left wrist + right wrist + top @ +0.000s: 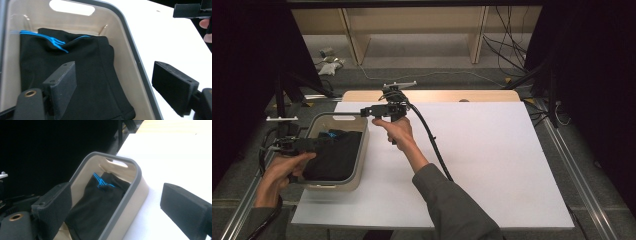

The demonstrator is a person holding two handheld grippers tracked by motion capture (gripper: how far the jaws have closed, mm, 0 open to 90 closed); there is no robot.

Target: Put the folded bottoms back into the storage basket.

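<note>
A beige bin (364,150) with a grey rim stands at the left of the white table. Inside it lies a folded black garment (334,155) with thin blue stripes. My left gripper (319,145) hangs over the bin's near left part. In the left gripper view it (113,66) is open: one jaw is over the garment (80,50), the other outside the bin's wall (130,37), touching neither. My right gripper (364,111) hovers by the bin's far right corner, pointing left. It (115,187) is open and holds nothing, with the bin (137,176) and garment (100,200) beyond its jaws.
The white sheet (492,160) covers the table to the right of the bin. A wooden strip (452,95) edges the back. The right gripper's black cable (432,140) trails across the sheet. Metal rails (577,180) run along the sides, and loose cables lie on the floor behind.
</note>
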